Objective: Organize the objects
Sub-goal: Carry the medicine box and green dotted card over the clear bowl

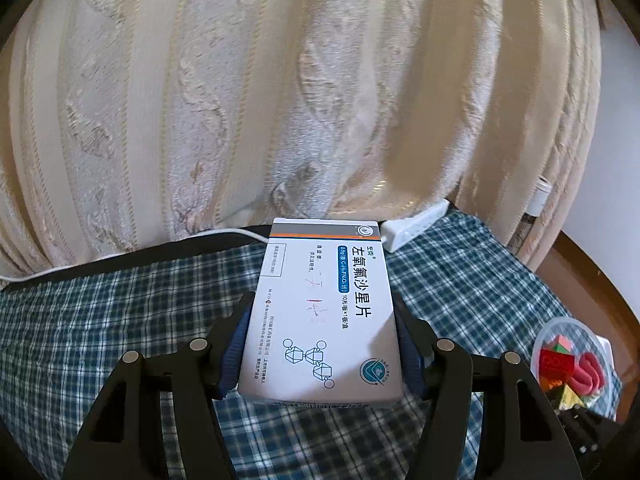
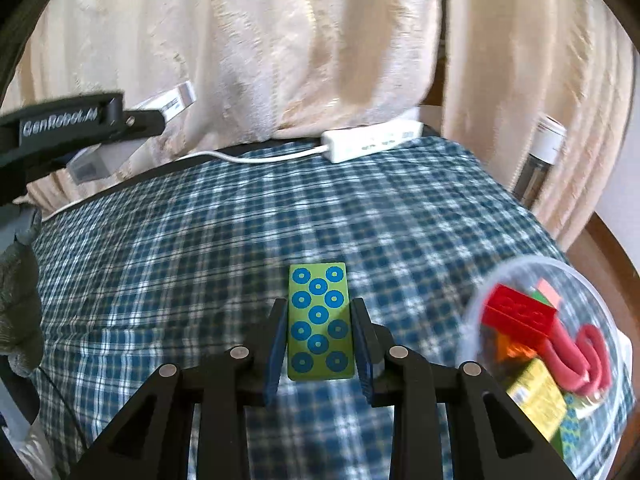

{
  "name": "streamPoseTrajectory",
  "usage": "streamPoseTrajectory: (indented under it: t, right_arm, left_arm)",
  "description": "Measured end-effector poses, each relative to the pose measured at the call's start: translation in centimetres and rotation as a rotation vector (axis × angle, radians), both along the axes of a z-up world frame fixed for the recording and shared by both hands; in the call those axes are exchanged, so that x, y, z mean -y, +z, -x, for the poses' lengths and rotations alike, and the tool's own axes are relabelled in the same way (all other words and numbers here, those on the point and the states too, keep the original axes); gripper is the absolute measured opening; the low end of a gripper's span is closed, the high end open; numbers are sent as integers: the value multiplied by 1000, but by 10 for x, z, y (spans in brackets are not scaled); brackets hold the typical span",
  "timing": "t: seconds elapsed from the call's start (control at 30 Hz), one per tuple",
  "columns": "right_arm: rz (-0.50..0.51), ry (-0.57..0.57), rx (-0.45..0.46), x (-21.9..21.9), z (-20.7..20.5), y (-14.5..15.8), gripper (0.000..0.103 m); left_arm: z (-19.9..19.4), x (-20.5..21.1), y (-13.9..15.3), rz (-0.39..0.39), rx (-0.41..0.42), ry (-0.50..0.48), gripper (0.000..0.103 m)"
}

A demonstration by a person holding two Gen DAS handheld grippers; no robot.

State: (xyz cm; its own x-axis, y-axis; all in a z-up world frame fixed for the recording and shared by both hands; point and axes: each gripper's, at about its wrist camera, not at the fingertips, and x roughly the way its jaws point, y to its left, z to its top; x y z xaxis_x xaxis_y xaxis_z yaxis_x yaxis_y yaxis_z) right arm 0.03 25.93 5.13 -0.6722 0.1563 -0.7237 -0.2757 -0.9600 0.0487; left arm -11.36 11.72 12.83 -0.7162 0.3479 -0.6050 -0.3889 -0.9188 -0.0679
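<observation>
My left gripper (image 1: 324,312) is shut on a white medicine box (image 1: 324,300) with blue Chinese print, held flat above the blue plaid cloth (image 1: 120,320). My right gripper (image 2: 320,312) is shut on a green block with blue rings (image 2: 320,320), held above the plaid cloth (image 2: 200,260). A clear plastic bowl (image 2: 480,312) at the right holds a red brick (image 2: 518,314), a red curved piece (image 2: 580,360), a yellow block (image 2: 540,396) and other toys. The bowl also shows at the lower right of the left wrist view (image 1: 600,340). The left gripper with its box appears at the upper left of the right wrist view (image 2: 176,104).
A white power strip (image 2: 372,140) with its cable lies at the cloth's far edge, and also shows in the left wrist view (image 1: 416,226). Cream patterned curtains (image 1: 280,100) hang close behind. A bottle with a white cap (image 2: 540,156) stands at the right by the curtain.
</observation>
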Motion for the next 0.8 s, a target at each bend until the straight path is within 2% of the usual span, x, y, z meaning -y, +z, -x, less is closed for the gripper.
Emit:
streamPoseTrajectory:
  t: [0.37,0.53,0.8]
  right_arm:
    - [24,-180,-62,-61,-66,11,32]
    - [39,-266,-80,-91,-92,9,32]
    - [73,-354,-102,-125,-123,1,32]
  left_arm:
    - [-36,-35,0,38,-30,-111,64]
    - [-46,-46,-3,41,-19,-158,64]
    - [-56,-54,-3,41,-25,-184,64]
